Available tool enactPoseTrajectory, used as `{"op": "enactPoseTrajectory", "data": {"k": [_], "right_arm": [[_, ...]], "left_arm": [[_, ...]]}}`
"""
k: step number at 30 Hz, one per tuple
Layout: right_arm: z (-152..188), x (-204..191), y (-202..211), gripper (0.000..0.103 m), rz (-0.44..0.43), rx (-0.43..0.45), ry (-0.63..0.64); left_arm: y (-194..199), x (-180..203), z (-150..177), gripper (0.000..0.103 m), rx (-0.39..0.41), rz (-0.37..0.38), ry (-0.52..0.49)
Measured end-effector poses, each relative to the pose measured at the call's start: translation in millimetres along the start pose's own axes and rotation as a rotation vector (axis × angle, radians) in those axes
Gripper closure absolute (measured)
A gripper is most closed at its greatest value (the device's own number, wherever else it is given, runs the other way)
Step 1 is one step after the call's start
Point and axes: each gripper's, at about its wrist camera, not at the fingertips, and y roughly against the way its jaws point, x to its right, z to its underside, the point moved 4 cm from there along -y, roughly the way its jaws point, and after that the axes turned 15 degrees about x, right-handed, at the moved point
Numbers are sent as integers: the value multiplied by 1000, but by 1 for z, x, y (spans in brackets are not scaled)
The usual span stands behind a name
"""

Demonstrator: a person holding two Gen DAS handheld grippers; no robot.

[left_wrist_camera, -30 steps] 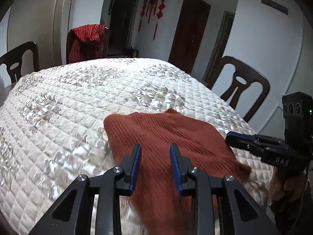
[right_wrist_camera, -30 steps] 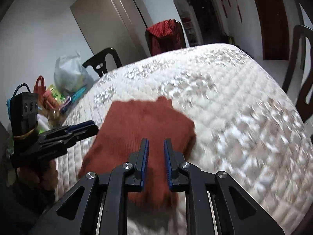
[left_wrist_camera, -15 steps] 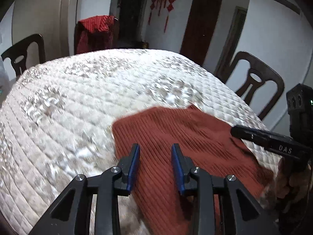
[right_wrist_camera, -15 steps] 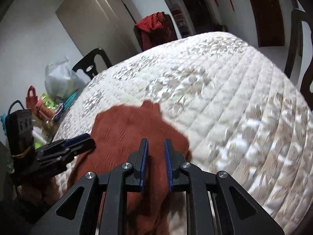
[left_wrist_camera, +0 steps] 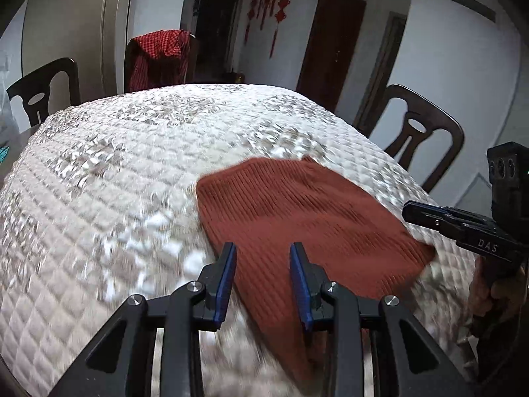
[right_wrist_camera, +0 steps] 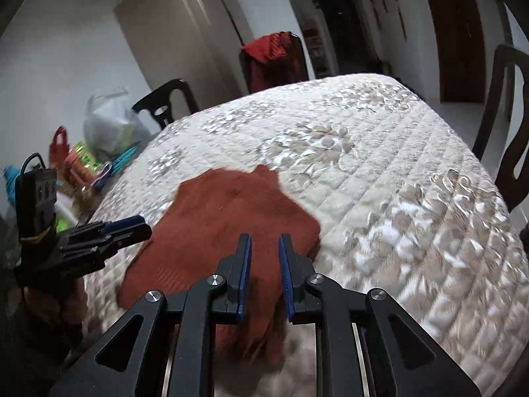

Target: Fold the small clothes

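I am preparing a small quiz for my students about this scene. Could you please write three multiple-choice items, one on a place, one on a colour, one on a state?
1. Where does the rust-red ribbed knit garment lie?
A. on the white quilted floral table cover
B. over a chair back
C. on the floor

2. What colour are the inner pads of the left gripper?
A. green
B. blue
C. white

3. In what state is the right gripper?
A. shut on the garment
B. shut on nothing
C. open, holding nothing

Answers: 1 A, the garment lies spread on the cover near its front edge; 2 B, blue strips line the inside of both fingers; 3 C, a gap shows between its fingers and the garment lies beneath, not pinched.
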Motion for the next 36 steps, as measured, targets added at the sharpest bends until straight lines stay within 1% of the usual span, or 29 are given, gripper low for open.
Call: {"op": "enactPoseTrajectory", "data": {"k": [3, 5, 6, 8, 12, 17, 26, 29, 30, 31, 32, 33, 36], "right_arm": [[16, -7, 7, 94, -4, -32, 28], [29, -5, 5, 95, 16, -60, 31], [33, -2, 4, 95, 21, -64, 23], [33, 1, 4, 95, 20, -57, 9], [32, -1, 1, 95, 41, -57, 34], [33, -1, 1, 95, 50, -53, 35], [35, -4, 2, 90, 76, -50, 27], [35, -3, 2, 85, 85, -60, 16], [35, -2, 1, 78, 91, -68, 11], [37, 1, -1, 62, 100, -87, 7], [40, 4, -4, 57, 114, -111, -1], [40, 7, -3, 54, 111, -104, -25], [35, 10, 4, 54, 112, -75, -46]], "left_arm": [[11, 6, 15, 67, -12, 17, -2], [8, 6, 25, 67, -27, 17, 6], [6, 6, 28, 64, -32, 13, 15], [4, 6, 28, 64, -24, 6, 21], [2, 6, 28, 63, -22, -8, 17], [4, 6, 29, 63, -18, -19, 28], [6, 8, 31, 62, -17, -27, 24], [6, 7, 30, 60, -16, -30, 29], [6, 7, 30, 60, -15, -31, 32], [7, 6, 29, 60, -15, -31, 34], [7, 6, 28, 60, -13, -31, 34], [8, 6, 27, 60, -12, -31, 34], [9, 6, 24, 60, -7, -30, 30]]}}
